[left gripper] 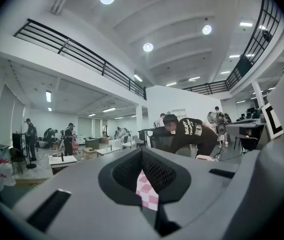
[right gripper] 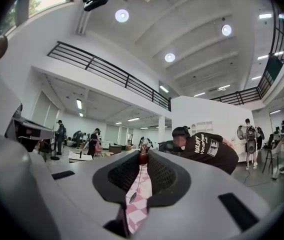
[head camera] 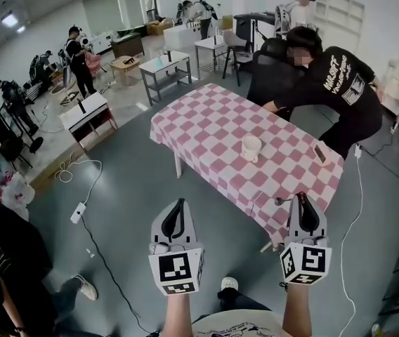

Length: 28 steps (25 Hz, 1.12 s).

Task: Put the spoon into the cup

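Approach step, by my reading: the right claw (head camera: 302,199) is closed on the spoon (right gripper: 142,155), the left claw (head camera: 178,203) closed and empty. The cup (head camera: 251,147) stands mid-worktop (head camera: 206,118), well ahead. Next: reach over the cup, tip the spoon in, release.

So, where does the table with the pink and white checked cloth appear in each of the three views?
Head view: the table is in the middle, running up to the right.
Left gripper view: only a patch of the table shows, low in the middle, in the gap between the jaws.
Right gripper view: a strip of the table shows, low in the middle, between the jaws.
Shared landmark: the person in the black shirt bending over the table.
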{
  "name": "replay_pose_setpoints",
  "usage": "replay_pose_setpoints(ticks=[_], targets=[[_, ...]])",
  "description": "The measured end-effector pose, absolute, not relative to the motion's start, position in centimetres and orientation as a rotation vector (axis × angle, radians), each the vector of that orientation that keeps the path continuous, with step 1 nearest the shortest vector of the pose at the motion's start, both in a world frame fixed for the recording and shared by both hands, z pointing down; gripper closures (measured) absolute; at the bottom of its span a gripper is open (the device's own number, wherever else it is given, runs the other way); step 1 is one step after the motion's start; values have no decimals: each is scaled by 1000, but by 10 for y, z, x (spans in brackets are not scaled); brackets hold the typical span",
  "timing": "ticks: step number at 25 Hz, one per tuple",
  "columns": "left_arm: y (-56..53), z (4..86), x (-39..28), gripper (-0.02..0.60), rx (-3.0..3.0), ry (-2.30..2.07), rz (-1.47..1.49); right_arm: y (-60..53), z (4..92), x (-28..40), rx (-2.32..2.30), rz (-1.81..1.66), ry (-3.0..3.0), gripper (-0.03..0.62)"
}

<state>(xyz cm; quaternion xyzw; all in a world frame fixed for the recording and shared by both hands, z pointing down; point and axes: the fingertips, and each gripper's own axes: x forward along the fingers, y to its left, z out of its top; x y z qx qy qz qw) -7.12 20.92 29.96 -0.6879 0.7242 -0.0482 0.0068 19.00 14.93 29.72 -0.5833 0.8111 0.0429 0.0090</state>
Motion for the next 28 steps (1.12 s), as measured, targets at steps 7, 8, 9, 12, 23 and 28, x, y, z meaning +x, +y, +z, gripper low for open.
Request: replay_pose_setpoints(ticks=[7, 8, 9, 12, 23, 28], targets=[[139, 311, -75, 571, -2116, 2320, -153, 66, 306, 189, -1786, 117, 2560, 537], [131, 313, -75, 571, -2118, 2322, -157, 57, 309, 188, -1787, 112, 2565, 537], [123, 314, -76, 571, -2121, 2324, -160, 49, 311, 188, -1789, 107, 2569, 537], [101, 320, -79, 571, -2127, 2335, -174, 25, 318, 186, -1793, 87, 2581, 537], [13, 332, -95, 571, -2182, 2308, -188, -51, 331, 169, -1829, 70, 2583, 537], [-49, 334, -109, 571, -2228, 2261, -192, -103, 334, 155, -1872, 71, 2557, 537]])
